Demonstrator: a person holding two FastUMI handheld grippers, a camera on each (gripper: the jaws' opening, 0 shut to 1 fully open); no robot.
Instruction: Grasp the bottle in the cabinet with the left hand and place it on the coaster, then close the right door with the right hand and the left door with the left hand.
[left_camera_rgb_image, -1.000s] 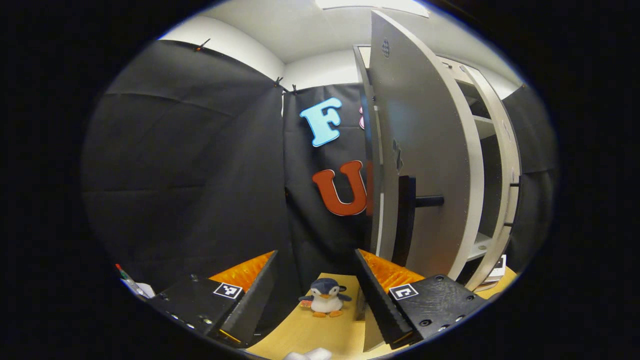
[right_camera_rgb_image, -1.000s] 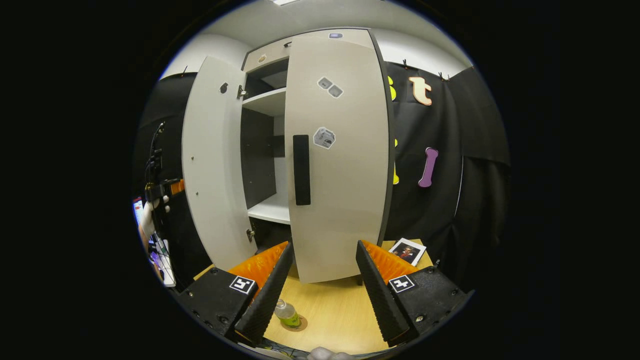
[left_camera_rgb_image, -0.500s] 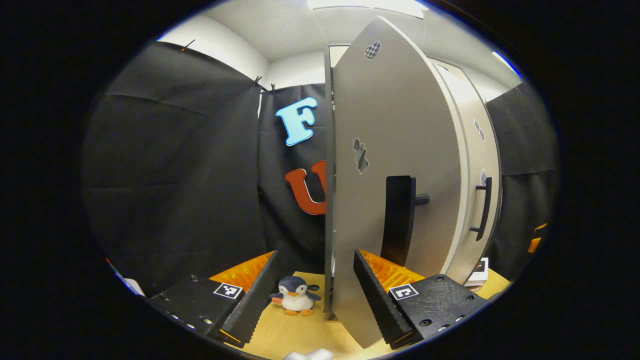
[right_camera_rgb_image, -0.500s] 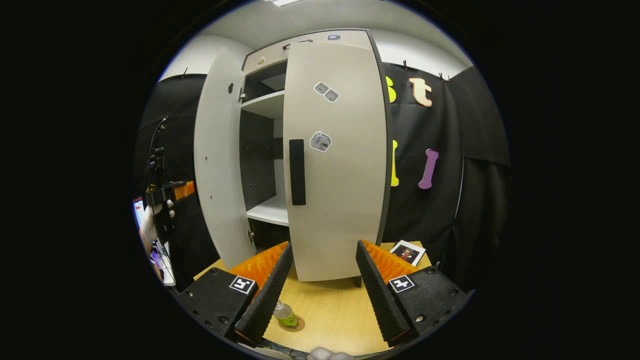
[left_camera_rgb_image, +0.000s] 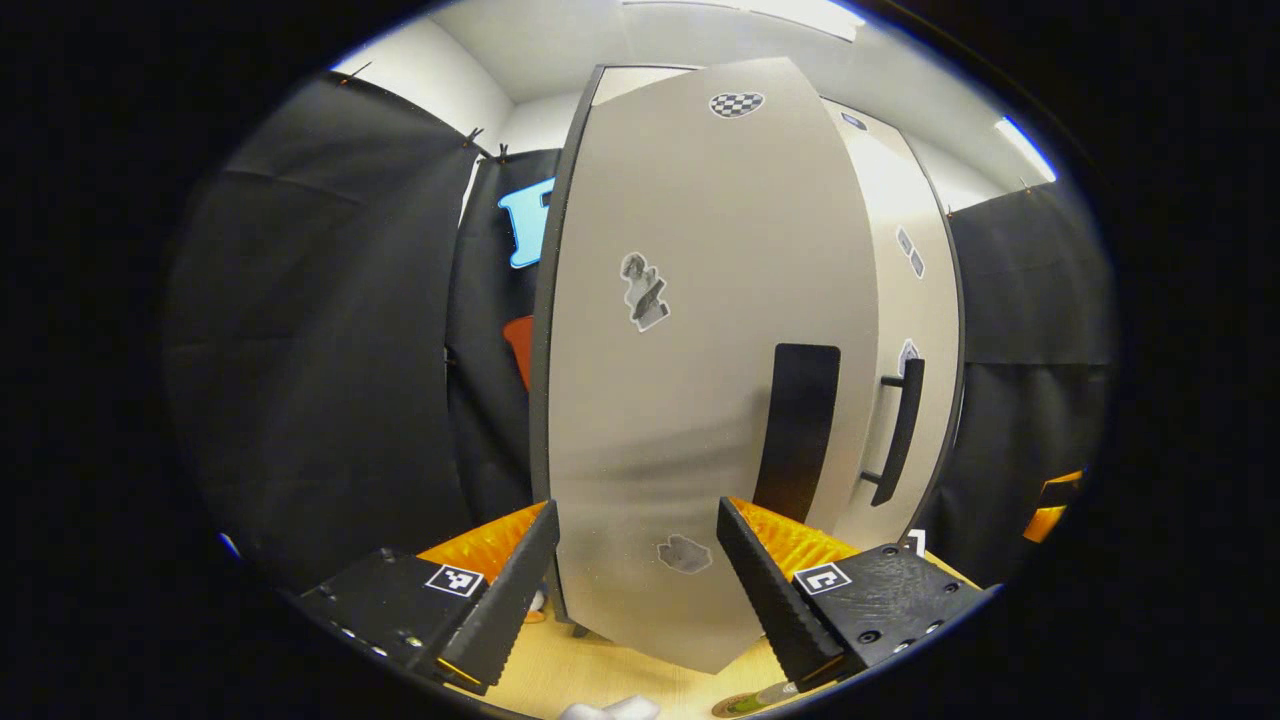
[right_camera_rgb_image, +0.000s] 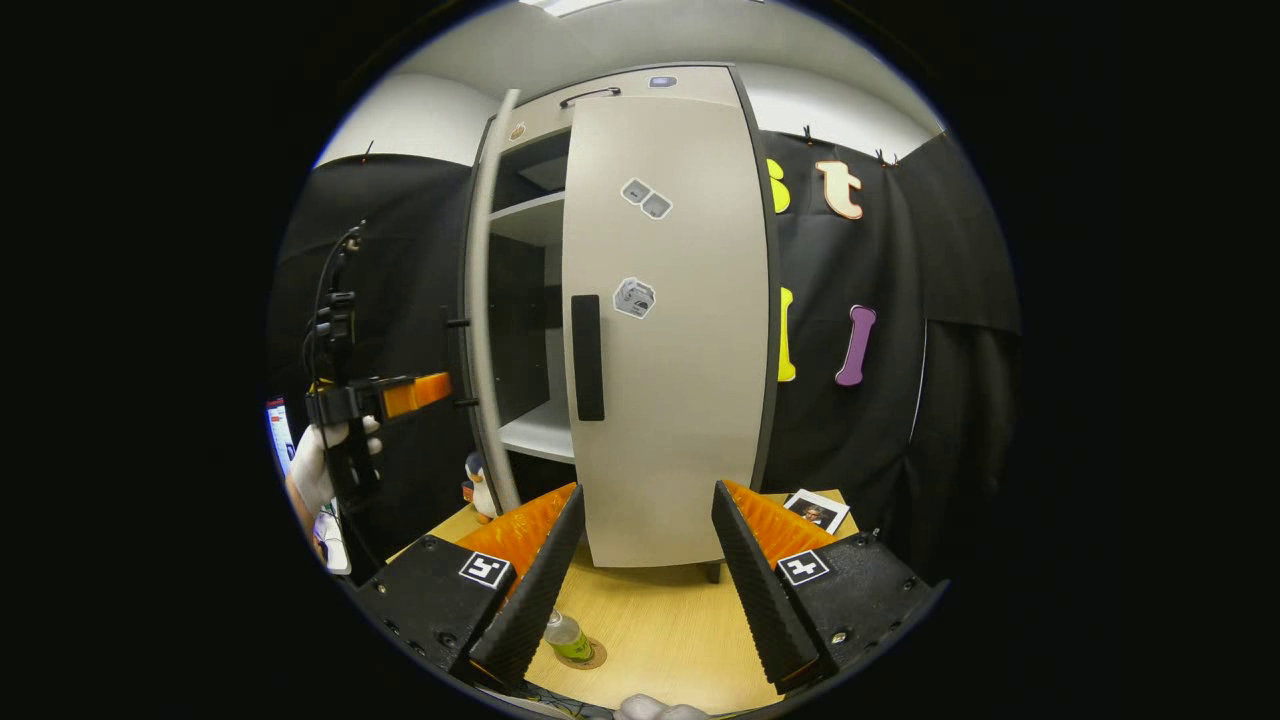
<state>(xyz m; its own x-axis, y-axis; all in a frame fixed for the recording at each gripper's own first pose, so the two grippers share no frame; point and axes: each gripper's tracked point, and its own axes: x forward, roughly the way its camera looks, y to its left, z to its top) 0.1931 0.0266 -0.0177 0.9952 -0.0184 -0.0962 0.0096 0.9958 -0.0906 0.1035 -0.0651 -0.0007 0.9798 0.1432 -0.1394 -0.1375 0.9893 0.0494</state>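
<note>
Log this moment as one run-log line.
bottle: on coaster | right door: closed | left door: partly open | left gripper: open | right gripper: open

No words, brands or numbers can be read; the grey cabinet door (left_camera_rgb_image: 700, 400) carries small picture stickers without legible text. The green-filled clear bottle (right_camera_rgb_image: 568, 636) is too small for its label to be made out.

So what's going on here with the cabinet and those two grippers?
A person is closing a cabinet with a gripper in each hand. The bottle already stands on the coaster on the table. The right door looks shut. The left door is partly open, seen edge-on in the right gripper view, with the left gripper just outside it. The right gripper hangs back over the table, open and empty.
</note>
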